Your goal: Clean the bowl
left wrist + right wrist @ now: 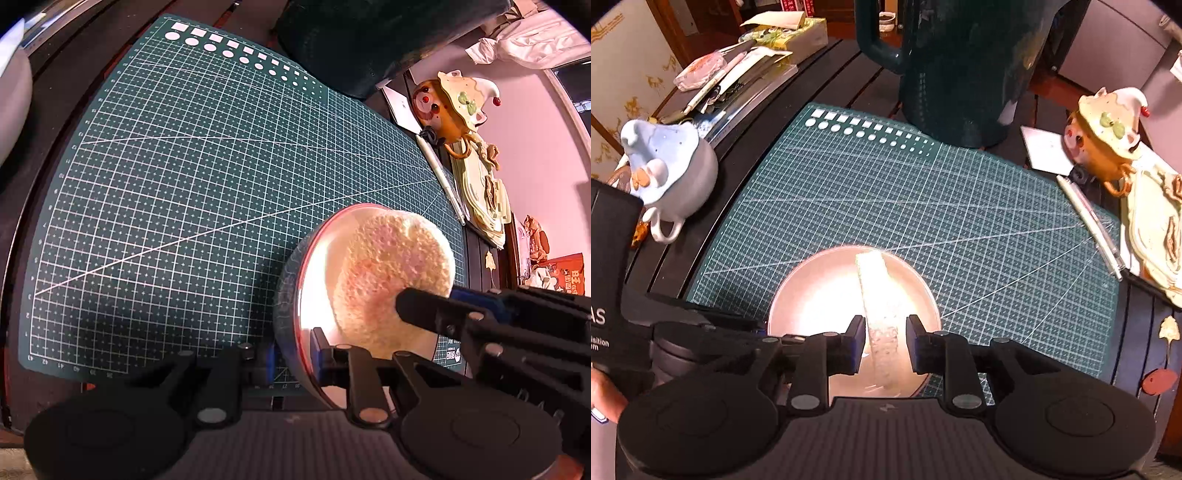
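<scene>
A shiny metal bowl (317, 280) with a red rim stands tipped on its edge on the green cutting mat. My left gripper (295, 358) is shut on the bowl's near rim, one finger inside and one outside. A round cream and pink sponge (391, 258) lies against the bowl's inner wall. In the right wrist view the bowl (812, 295) shows from above, with the sponge (879, 295) edge-on inside it. My right gripper (884, 343) is shut on the sponge's near end. One of its fingers (417, 306) presses on the sponge's face in the left wrist view.
The cutting mat (960, 221) covers a dark slatted table. A tall dark green jug (960, 66) stands at the mat's far edge. A pale blue lidded cup (668, 170) sits left of the mat. An orange figurine pot (1108, 136) and a pen (1089, 221) lie right.
</scene>
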